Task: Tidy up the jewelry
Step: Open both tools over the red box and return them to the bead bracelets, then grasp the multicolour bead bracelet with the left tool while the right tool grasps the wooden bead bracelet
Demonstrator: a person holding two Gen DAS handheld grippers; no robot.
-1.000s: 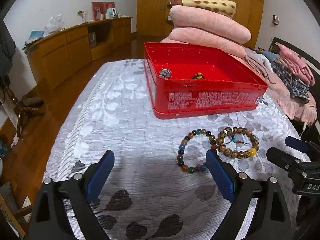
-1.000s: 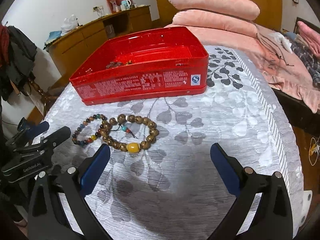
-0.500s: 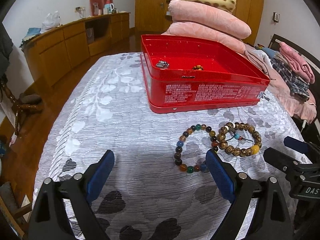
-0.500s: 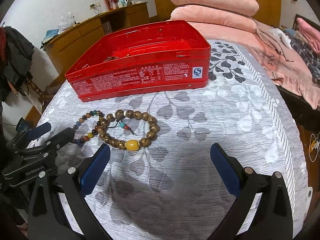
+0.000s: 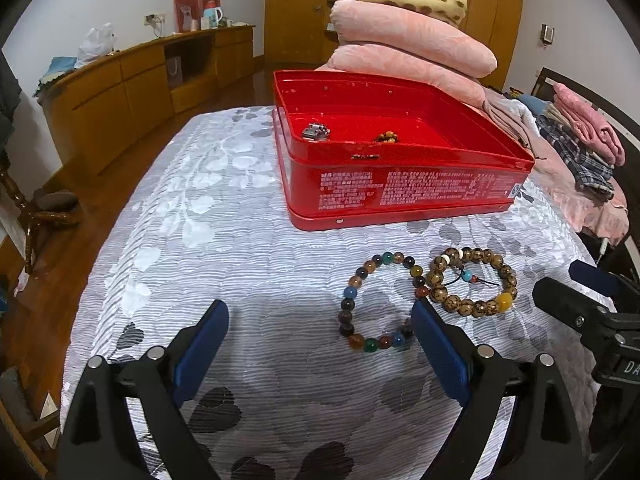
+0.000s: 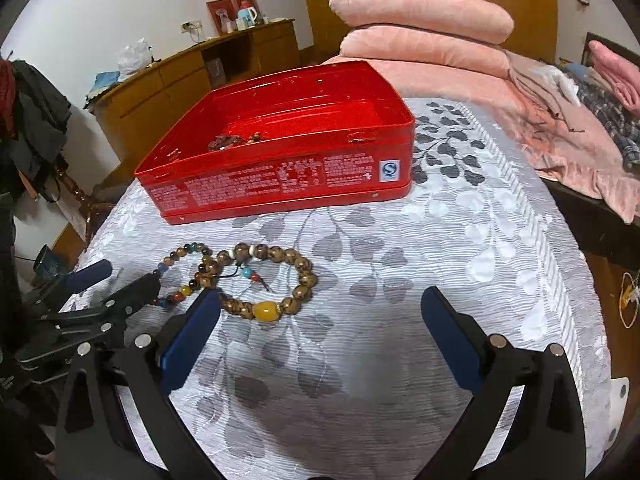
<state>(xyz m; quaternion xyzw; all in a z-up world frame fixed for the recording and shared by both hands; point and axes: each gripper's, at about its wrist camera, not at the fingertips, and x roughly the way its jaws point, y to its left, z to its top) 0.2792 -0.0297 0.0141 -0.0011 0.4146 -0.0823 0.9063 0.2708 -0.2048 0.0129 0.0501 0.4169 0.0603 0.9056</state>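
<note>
Surface: white leaf-patterned cloth. Red tin at frame center; two bead bracelets lie below it. Wooden cabinets upper left; pink bedding top. Left claw and right claw: apart, empty.

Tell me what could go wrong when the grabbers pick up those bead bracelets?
The multicoloured bead bracelet touches the brown wooden bead bracelet with the yellow bead, so grabbing one may drag the other along. Both lie flat on the soft white quilted cover, so the open left gripper or open right gripper might pinch fabric too.
</note>
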